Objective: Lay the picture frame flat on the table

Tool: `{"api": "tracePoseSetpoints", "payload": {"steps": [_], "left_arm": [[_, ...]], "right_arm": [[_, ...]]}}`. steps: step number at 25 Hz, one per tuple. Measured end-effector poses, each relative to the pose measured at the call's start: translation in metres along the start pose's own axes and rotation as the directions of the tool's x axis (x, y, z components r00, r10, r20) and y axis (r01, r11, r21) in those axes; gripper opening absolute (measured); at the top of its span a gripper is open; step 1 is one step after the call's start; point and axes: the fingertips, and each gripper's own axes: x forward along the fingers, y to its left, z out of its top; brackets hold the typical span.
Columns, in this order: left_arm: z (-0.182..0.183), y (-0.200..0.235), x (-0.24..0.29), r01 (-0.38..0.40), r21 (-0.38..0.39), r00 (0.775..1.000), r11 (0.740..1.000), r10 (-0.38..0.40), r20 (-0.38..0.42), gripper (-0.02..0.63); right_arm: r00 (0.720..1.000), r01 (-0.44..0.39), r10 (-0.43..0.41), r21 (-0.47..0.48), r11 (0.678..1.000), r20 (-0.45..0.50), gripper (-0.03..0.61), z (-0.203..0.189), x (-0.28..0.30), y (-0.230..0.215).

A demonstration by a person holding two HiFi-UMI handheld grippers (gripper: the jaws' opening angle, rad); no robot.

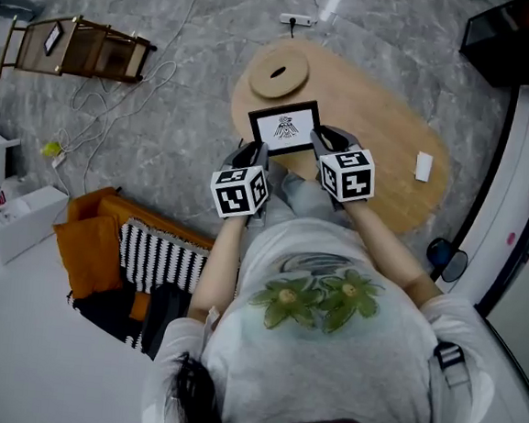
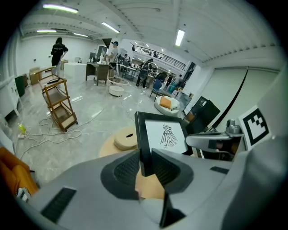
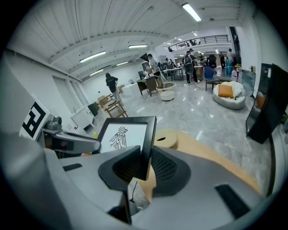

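One black frame (image 1: 285,127) is held tilted over the near edge of one oval table (image 1: 391,134). The left gripper (image 1: 256,152) pinches its left edge and the right gripper (image 1: 321,145) its right. One disc (image 1: 278,73) lies beyond. Whether the frame touches the tabletop is unclear.

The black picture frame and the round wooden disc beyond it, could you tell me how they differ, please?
The black rectangular picture frame is dark-edged with a white bird print; the round pale wooden disc is plain, with a hole in its middle. The frame is tilted, clamped at its side edges by the left gripper and right gripper; the disc lies flat, untouched. Both are at the same end of the oval wooden table.
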Motion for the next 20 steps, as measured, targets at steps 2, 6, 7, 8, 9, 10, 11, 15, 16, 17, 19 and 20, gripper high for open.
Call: {"api": "tracePoseSetpoints", "payload": {"steps": [2,6,7,8,9,10,11,15,16,17,19,20], "left_arm": [[0.001,0.002,0.004,-0.010,-0.013,1.000,1.000,0.010,0.002,0.094],[0.002,0.007,0.011,-0.023,-0.032,1.000,0.999,0.023,-0.002,0.095],[0.002,0.009,0.012,-0.026,-0.036,1.000,0.999,0.025,-0.006,0.095],[0.001,0.012,0.014,-0.026,-0.040,1.000,0.999,0.026,-0.010,0.095],[0.002,0.014,0.015,-0.026,-0.043,1.000,0.999,0.025,-0.014,0.095],[0.002,0.016,0.017,-0.025,-0.044,1.000,0.999,0.024,-0.018,0.095],[0.003,0.018,0.018,-0.024,-0.043,0.999,0.999,0.023,-0.022,0.094],[0.009,0.026,0.021,-0.010,-0.030,0.999,1.000,0.009,-0.044,0.095],[0.010,0.028,0.022,-0.005,-0.027,0.999,1.000,0.004,-0.050,0.095],[0.011,0.029,0.023,0.000,-0.023,0.998,1.000,-0.001,-0.055,0.095],[0.014,0.031,0.025,0.009,-0.016,0.998,1.000,-0.009,-0.062,0.095],[0.015,0.032,0.026,0.012,-0.012,0.998,1.000,-0.012,-0.065,0.095]], "right_arm": [[1.000,-0.011,0.011,-0.011,1.000,-0.008,0.081,0.002,0.006,-0.002],[0.999,-0.023,0.022,-0.024,0.999,-0.027,0.081,0.006,0.018,-0.005],[0.999,-0.023,0.023,-0.024,0.999,-0.030,0.081,0.006,0.021,-0.004],[0.999,-0.024,0.023,-0.023,0.999,-0.034,0.081,0.006,0.023,-0.004],[0.999,-0.024,0.023,-0.021,1.000,-0.039,0.081,0.006,0.026,-0.004],[0.999,-0.022,0.022,-0.018,1.000,-0.043,0.081,0.006,0.028,-0.003],[0.999,-0.020,0.019,-0.015,1.000,-0.046,0.081,0.006,0.030,-0.003],[0.998,-0.005,0.005,-0.004,1.000,-0.055,0.081,0.010,0.037,0.001],[0.998,-0.001,0.001,-0.001,1.000,-0.055,0.081,0.010,0.038,0.001],[0.998,0.002,-0.002,0.004,1.000,-0.055,0.081,0.011,0.038,0.002],[0.998,0.009,-0.009,0.011,1.000,-0.056,0.081,0.011,0.041,0.001],[0.998,0.014,-0.013,0.014,1.000,-0.057,0.081,0.012,0.042,0.002]]}}
